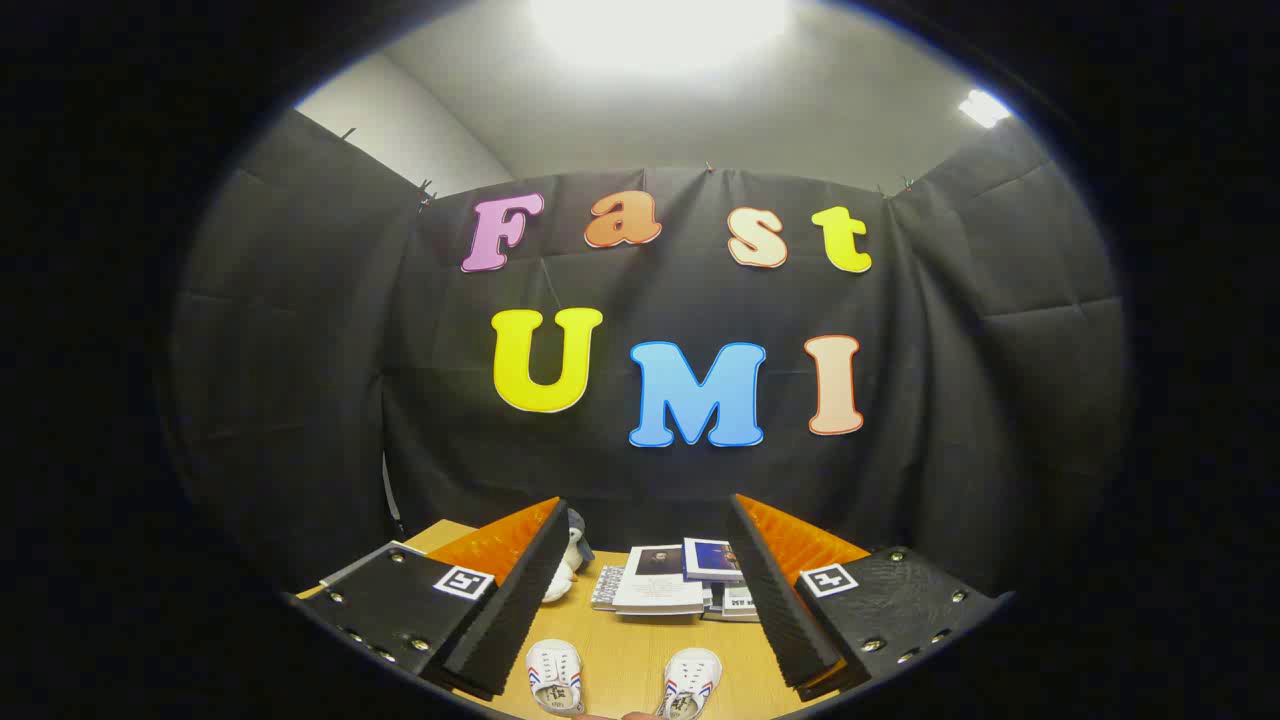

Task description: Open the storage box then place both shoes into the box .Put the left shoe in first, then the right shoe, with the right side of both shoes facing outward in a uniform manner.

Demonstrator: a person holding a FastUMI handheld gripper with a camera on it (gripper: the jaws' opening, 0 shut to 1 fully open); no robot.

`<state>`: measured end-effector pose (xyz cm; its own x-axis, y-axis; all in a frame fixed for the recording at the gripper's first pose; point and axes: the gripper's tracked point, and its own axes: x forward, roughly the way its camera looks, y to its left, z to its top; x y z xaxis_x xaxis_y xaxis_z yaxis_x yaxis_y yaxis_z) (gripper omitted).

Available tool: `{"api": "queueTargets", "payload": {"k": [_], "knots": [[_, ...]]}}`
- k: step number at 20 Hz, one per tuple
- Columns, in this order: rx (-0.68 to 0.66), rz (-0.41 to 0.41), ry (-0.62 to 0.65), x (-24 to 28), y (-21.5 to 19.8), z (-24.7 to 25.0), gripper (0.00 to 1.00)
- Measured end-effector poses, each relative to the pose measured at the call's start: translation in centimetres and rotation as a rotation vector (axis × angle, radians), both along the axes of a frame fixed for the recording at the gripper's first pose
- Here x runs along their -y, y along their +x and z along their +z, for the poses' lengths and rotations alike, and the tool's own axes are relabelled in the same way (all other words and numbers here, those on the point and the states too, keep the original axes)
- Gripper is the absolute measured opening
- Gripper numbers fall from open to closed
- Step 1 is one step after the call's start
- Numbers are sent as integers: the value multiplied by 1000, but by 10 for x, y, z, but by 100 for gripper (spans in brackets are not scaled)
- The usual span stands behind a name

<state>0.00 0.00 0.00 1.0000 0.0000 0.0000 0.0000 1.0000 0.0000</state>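
Your gripper (640, 590) is spread wide, holding nothing. Two white shoes (555, 677) (692, 683) sit side by side on the table (625, 650) between the fingers, long axes running away from you, toes toward the booklets (668, 585).

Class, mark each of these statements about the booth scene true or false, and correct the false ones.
1. The claw is open. True.
2. Two white shoes lie on the wooden table between the fingers. True.
3. The claw grips one shoe. False: neither finger touches a shoe.
4. Booklets lie stacked beyond the shoes. True.
5. The shoes are stacked one on the other. False: they lie side by side, apart.
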Motion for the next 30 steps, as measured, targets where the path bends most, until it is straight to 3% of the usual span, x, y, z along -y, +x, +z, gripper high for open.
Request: {"api": "queueTargets", "payload": {"k": [16,30], "knots": [[-56,-48,29,7,6,-13,96],[-330,77,162,-20,49,-130,97]]}}
